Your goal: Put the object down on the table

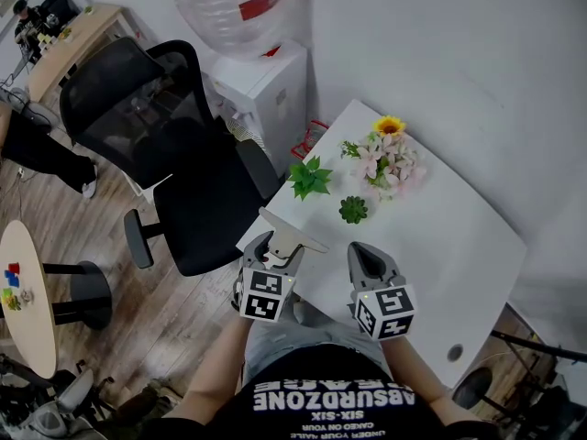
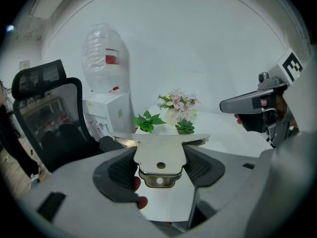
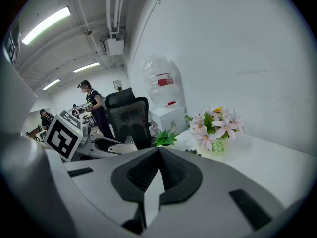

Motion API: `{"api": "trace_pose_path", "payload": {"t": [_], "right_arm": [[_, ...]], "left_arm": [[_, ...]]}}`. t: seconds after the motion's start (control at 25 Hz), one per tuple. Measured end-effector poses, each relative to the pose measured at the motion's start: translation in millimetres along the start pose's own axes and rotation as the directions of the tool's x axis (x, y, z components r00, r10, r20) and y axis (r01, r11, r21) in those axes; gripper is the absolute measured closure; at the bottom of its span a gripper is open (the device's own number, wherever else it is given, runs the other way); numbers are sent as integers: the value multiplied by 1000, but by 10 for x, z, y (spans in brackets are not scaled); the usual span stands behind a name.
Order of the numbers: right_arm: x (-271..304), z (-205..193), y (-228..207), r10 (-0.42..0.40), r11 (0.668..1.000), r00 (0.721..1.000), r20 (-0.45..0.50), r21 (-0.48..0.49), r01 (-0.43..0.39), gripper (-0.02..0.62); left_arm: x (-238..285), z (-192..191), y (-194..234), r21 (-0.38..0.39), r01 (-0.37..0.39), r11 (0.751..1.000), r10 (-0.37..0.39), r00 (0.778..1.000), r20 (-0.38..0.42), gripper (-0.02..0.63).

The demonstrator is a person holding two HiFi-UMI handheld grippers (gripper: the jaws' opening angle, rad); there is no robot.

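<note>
White wall (image 1: 440,44), wood floor (image 1: 110,209), black office chair (image 1: 174,154)

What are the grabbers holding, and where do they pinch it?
The left gripper pinches a flat metal plate by its narrow end; the right gripper holds nothing.

Head view looks steeply down; both gripper views skim the table (image 1: 459,236) (sharing the flowers (image 3: 215,125)).

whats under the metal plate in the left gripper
The white table, near its edge. The metal plate is clamped in the left gripper. The patch of table straight beneath the plate is covered, so anything lying there cannot be seen.
</note>
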State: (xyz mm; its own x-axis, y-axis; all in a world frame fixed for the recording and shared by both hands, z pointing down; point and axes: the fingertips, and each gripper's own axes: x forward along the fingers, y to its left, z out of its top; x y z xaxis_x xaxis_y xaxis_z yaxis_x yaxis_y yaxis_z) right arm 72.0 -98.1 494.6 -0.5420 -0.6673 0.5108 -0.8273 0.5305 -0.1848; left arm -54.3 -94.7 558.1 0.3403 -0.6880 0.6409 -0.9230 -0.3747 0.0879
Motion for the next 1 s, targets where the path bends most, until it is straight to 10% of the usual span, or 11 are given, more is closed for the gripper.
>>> {"api": "trace_pose_path", "payload": {"t": [1.0], "right_arm": [[-20,-37,-97,-39,999,999,-15,21,40,598]], "left_arm": [[386,-368,-24,-1,53,999,-53,994,-97,319]]}}
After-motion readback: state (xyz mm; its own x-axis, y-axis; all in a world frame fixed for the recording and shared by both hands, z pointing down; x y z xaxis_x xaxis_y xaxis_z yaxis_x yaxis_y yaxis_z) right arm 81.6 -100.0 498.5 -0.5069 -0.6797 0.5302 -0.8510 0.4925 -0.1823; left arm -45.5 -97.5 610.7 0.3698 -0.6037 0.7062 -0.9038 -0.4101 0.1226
